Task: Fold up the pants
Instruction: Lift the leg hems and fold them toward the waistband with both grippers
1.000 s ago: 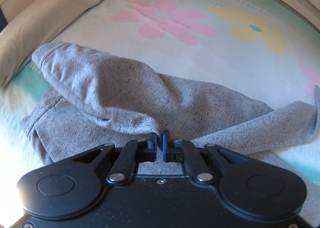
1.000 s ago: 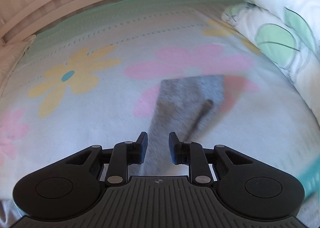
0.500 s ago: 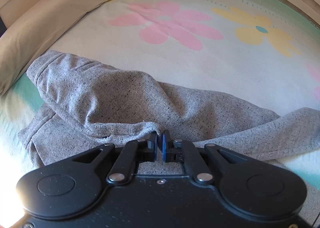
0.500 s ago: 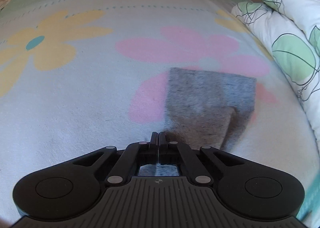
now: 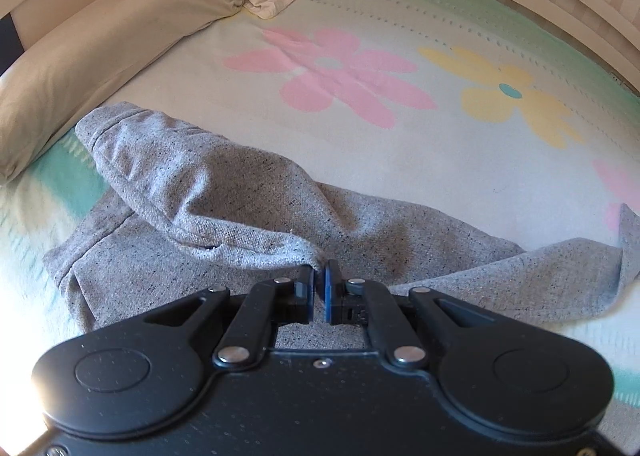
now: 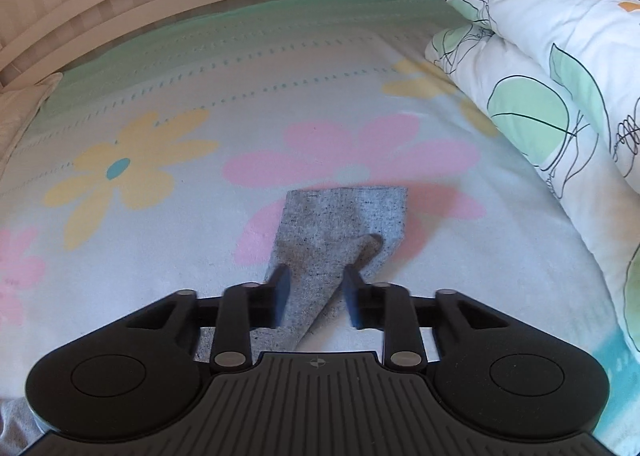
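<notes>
The grey pants (image 5: 248, 208) lie crumpled on the flowered bedsheet (image 5: 400, 144), near the beige pillows (image 5: 100, 52). The left gripper (image 5: 319, 288) pinches a fold of the fabric. The right gripper (image 6: 314, 296) has just been opening; its jaws stand apart above the leg end (image 6: 340, 220), not pressing it.

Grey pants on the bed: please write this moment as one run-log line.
left gripper: shut on pants | right gripper: open, jaws just opening over pant leg | leg flat on blanket
</notes>
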